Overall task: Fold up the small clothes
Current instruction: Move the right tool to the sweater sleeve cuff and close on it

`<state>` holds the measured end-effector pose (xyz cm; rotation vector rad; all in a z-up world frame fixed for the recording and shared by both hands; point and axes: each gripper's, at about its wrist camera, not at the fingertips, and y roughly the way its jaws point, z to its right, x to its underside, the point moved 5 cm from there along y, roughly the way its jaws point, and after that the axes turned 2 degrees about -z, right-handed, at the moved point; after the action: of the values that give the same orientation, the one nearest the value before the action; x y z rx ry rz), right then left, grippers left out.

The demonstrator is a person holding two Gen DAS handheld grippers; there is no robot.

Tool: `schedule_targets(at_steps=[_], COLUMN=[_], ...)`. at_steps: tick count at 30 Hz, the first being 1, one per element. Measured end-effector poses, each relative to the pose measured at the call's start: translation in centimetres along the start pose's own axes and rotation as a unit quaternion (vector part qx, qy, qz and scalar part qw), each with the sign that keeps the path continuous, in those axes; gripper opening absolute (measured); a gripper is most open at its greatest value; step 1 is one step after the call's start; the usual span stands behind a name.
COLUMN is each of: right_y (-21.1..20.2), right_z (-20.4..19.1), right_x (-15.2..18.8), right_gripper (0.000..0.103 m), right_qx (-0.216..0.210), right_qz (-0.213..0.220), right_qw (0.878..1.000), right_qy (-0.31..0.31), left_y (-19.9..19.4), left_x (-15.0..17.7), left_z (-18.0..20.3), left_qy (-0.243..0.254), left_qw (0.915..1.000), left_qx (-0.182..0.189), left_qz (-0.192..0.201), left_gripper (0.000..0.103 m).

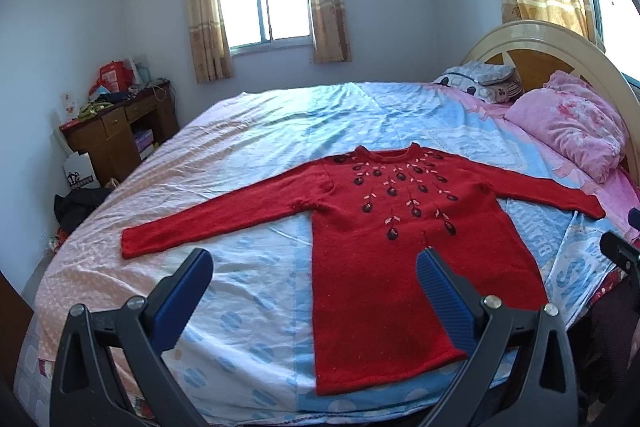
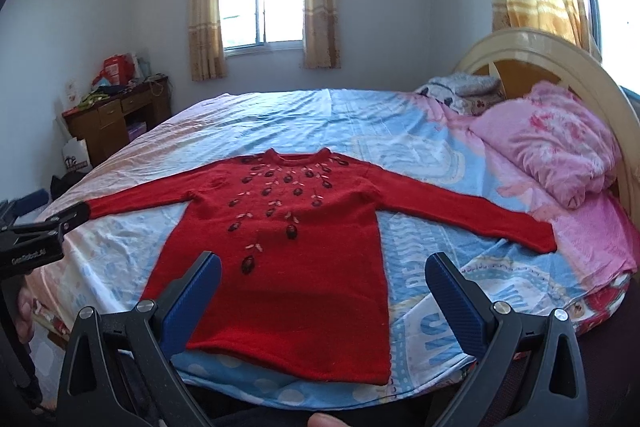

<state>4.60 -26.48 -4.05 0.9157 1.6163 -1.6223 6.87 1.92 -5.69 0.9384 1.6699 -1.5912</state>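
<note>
Both wide apart and empty: left gripper [image 1: 314, 269], right gripper [image 2: 323, 273]. Ahead, red sweater [image 2: 296, 227] flat on bed [image 1: 260, 131]; pink quilt [image 2: 556, 143] near right sleeve.

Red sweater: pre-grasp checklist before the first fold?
1. Red sweater spread flat, front up: ok.
2. Both sleeves out to the sides, unfolded: ok.
3. Left gripper open, holding nothing: ok.
4. Right gripper open, holding nothing: ok.
5. Pink quilt clear of the nearby sleeve: ok, apart.
6. Hem lying flat on the bed sheet: cannot tell, partly hidden by fingers.
</note>
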Motion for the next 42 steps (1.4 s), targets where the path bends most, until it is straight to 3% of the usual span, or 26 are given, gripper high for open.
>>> schedule_targets(at_steps=[17,28,33,35,42], right_y=[7.8,13.7,15.2,15.7,15.0], right_z=[12.2,21.6,25.1,27.0,33.9], right_x=[1.3,2.4,3.0,3.1,3.0], right_gripper=[0.102,0.102,0.099,0.091,0.083], right_qx=[0.104,0.189,0.198,0.189,0.172], right_qz=[-0.050,-0.098,-0.118,-0.125,-0.110], right_qw=[0.991,0.972,0.963,0.959,0.932], right_qy=[0.074,0.099,0.138,0.172,0.300], left_y=[8.1,14.0,16.0,16.6,17.8], left_x=[-1.6,-2.3,-2.0,-1.8,-1.3], left_z=[6.1,9.1,10.2,10.4,9.7], left_qy=[0.045,0.061,0.069,0.070,0.075], left_qw=[0.9986,0.9968,0.9953,0.9947,0.9925], left_qx=[0.002,-0.017,-0.030,-0.036,-0.053], left_qz=[-0.028,-0.050,-0.061,-0.066,-0.081], left_gripper=[0.103,0.103,0.103,0.103,0.103])
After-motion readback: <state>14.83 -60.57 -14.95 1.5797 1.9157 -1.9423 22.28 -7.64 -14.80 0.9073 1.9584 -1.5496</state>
